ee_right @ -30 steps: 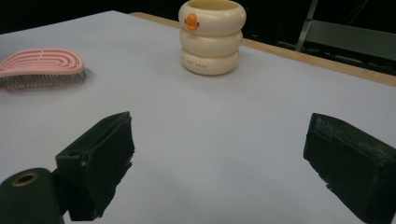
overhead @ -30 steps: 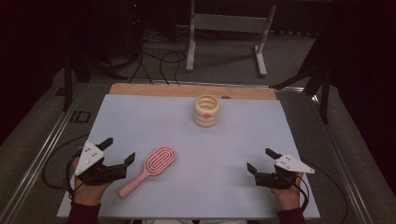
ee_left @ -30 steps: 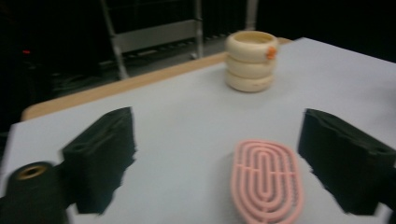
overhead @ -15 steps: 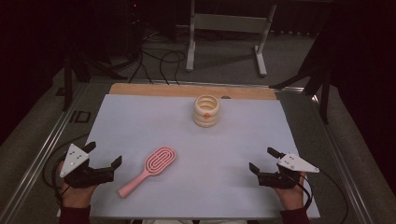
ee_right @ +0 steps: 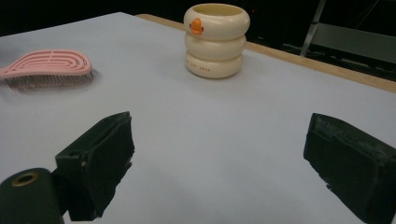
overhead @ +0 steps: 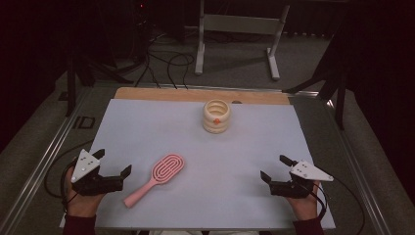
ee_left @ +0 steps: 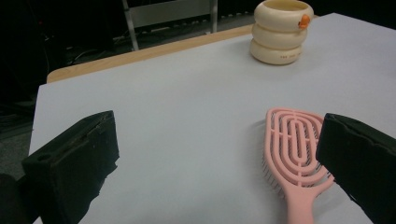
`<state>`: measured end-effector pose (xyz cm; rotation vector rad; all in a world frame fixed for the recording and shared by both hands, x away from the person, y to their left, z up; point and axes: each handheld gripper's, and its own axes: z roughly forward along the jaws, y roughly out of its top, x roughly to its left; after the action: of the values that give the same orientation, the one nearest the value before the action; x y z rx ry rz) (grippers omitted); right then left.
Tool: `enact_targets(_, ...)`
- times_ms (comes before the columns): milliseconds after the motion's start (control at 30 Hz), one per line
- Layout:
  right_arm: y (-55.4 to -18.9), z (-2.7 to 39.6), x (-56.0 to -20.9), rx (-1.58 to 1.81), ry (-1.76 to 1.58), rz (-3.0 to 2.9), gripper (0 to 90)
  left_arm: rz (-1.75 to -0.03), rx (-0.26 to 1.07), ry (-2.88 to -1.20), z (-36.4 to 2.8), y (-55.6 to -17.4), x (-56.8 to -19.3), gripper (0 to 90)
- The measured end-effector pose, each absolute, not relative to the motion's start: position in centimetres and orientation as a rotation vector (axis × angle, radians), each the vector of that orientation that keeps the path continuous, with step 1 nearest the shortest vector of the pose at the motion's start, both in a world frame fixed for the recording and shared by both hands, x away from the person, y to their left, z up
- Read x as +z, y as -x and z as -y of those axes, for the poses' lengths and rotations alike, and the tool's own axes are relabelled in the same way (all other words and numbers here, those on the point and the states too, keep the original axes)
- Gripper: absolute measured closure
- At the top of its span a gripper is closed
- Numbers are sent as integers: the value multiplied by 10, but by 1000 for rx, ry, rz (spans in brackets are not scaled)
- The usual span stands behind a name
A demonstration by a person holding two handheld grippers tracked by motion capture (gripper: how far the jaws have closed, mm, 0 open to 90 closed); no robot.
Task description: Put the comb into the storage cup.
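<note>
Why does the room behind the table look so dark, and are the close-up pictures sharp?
High view: light falls on the pale table while the surrounding floor stays dim. Left gripper view: the pink hairbrush is fairly sharp with a faint shadow; its own near jaws look soft. Right gripper view: the cream ringed cup is clear, the background nearly black.

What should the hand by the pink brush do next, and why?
Probably slide the left hand-held gripper a little toward the pink hairbrush handle. Its jaws have just been opening and stand wide with nothing between them, and the brush lies flat on the table just beside it, untouched.
</note>
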<state>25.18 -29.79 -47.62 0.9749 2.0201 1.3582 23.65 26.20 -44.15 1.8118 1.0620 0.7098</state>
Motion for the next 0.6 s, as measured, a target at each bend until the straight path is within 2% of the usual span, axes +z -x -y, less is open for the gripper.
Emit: enact_targets(600, -253, 295, -479, 1349, -976, -2039, 79, -1114, 605, -2011, -237, -249, -448, 3)
